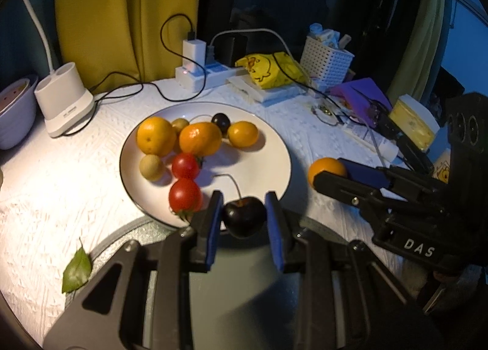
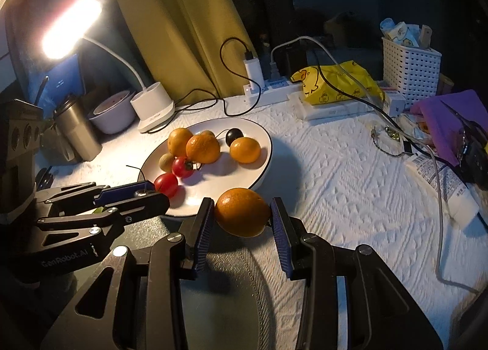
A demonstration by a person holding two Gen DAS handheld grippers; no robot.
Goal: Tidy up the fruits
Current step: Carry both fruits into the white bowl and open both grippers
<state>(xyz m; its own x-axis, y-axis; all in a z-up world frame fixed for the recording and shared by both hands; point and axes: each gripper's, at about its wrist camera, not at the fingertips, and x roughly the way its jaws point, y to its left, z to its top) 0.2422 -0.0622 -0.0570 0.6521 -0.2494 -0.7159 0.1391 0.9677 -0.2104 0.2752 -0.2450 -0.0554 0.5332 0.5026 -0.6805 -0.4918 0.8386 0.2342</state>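
A white plate (image 1: 268,148) holds several oranges (image 1: 199,142), two red tomatoes (image 1: 185,199), small brownish fruits (image 1: 151,167) and a dark cherry (image 1: 221,122). My left gripper (image 1: 242,211) is shut on a dark cherry (image 1: 243,216) with a long stem, at the plate's near rim. My right gripper (image 2: 241,214) is shut on an orange (image 2: 242,211) just right of the plate (image 2: 259,142). In the left wrist view the right gripper (image 1: 338,174) shows with that orange (image 1: 324,168) to the plate's right.
A desk lamp base (image 1: 62,100), a purple bowl (image 1: 15,109), a power strip with chargers and cables (image 1: 195,72), a yellow duck bag (image 1: 268,71), a white basket (image 1: 328,65) and purple items (image 1: 360,97) crowd the back. A green leaf (image 1: 76,270) lies front left. A steel cup (image 2: 76,127) stands left.
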